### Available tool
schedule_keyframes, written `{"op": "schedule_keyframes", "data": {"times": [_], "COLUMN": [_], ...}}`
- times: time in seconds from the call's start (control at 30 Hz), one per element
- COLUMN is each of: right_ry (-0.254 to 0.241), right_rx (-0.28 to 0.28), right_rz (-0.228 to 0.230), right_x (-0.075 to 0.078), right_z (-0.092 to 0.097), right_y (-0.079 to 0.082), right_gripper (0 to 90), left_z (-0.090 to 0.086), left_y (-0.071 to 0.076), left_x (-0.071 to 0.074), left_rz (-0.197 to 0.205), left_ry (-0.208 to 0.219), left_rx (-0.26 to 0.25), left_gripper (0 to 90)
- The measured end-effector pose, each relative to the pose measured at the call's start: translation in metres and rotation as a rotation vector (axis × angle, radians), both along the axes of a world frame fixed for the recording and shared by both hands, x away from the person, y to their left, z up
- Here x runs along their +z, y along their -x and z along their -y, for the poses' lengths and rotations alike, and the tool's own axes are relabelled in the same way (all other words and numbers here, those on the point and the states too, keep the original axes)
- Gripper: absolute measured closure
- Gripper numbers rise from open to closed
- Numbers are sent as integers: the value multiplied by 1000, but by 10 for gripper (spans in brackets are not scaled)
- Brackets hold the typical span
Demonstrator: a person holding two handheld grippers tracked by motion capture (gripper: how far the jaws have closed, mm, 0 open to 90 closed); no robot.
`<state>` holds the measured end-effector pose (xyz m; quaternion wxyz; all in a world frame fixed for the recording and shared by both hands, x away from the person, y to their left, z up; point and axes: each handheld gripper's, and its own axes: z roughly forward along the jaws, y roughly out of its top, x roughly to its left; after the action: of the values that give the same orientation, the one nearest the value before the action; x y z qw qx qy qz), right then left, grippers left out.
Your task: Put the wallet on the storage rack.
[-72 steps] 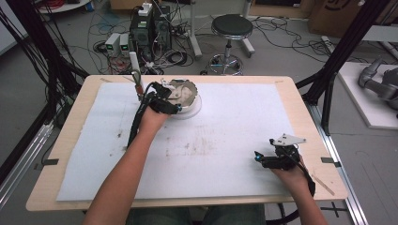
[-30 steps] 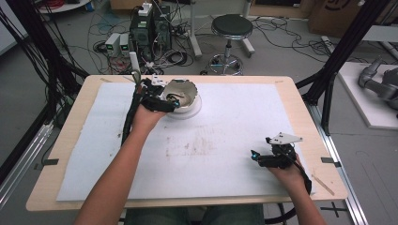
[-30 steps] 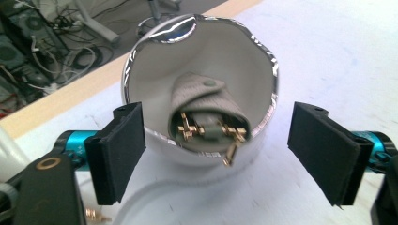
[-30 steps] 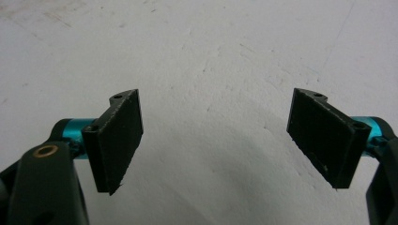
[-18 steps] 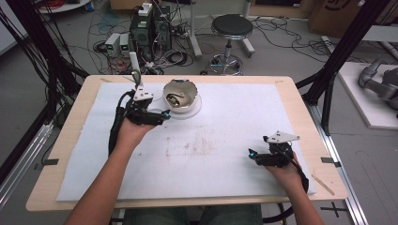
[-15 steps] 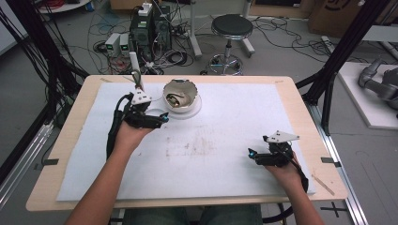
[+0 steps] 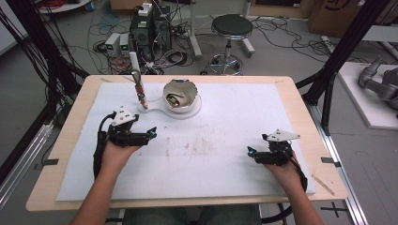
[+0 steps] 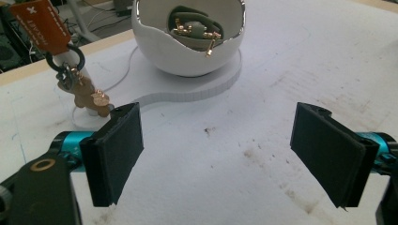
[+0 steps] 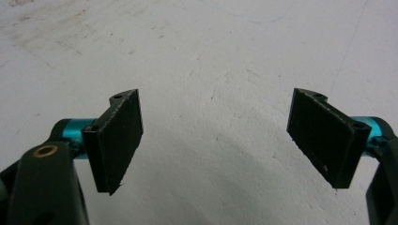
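The tabletop (image 7: 300, 101) is pale wood with rounded corners, and a white, slightly fuzzy mat (image 7: 244, 122) covers most of it, smudged brown near the middle. Black frame posts stand at both sides, and beyond the far edge lie tangled cables, grey electronics boxes (image 7: 149, 26) and a round black stool (image 7: 231, 26) on a grey floor.

The landmark is the bowl (image 7: 180, 95), a glossy white ceramic shape like a cracked eggshell, with a jagged rim edged in silver. It sits on a flat white round base (image 7: 192, 110) at the far middle of the mat. Inside it, the left gripper view shows a green coil with small gold pieces (image 8: 195, 28). Just left of the bowl a thin white post (image 7: 136, 70) rises from a tail of the same base, and an orange tag on a black ring (image 8: 44, 23) hangs on it with small brass charms.

The left gripper (image 7: 151, 132) rests on the mat nearer the person and to the left of the bowl, well apart from it; its 2 flat black fingers (image 8: 115, 154) stand wide with bare mat between them, pointing toward the bowl. The right gripper (image 7: 250, 151) lies far to the right of the bowl and nearer the person, fingers (image 9: 117, 136) also spread wide over bare mat, holding nothing.
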<state>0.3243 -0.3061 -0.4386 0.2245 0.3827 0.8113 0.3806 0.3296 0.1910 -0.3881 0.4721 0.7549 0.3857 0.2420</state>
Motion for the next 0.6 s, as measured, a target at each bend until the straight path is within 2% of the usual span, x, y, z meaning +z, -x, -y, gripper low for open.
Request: {"op": "schedule_keyframes", "data": {"times": [0.1, 0.17, 0.4, 0.6], "right_ry": [-2, -3, -20, -19], "right_rx": [-2, 1, 3, 3], "right_rz": [-1, 3, 19, 27], "right_x": [0, 0, 2, 2], "right_z": [0, 0, 2, 1], "right_y": [-1, 0, 1, 0], "right_gripper": [190, 189, 189, 189], "left_z": [-2, -6, -23, -30], "left_y": [7, 11, 23, 32], "left_x": [-4, -6, -9, -17], "left_rz": [10, 3, 3, -11], "left_ry": [10, 5, 37, 32], "left_rx": [-17, -17, 16, 11], "left_gripper": [173, 171, 171, 172]}}
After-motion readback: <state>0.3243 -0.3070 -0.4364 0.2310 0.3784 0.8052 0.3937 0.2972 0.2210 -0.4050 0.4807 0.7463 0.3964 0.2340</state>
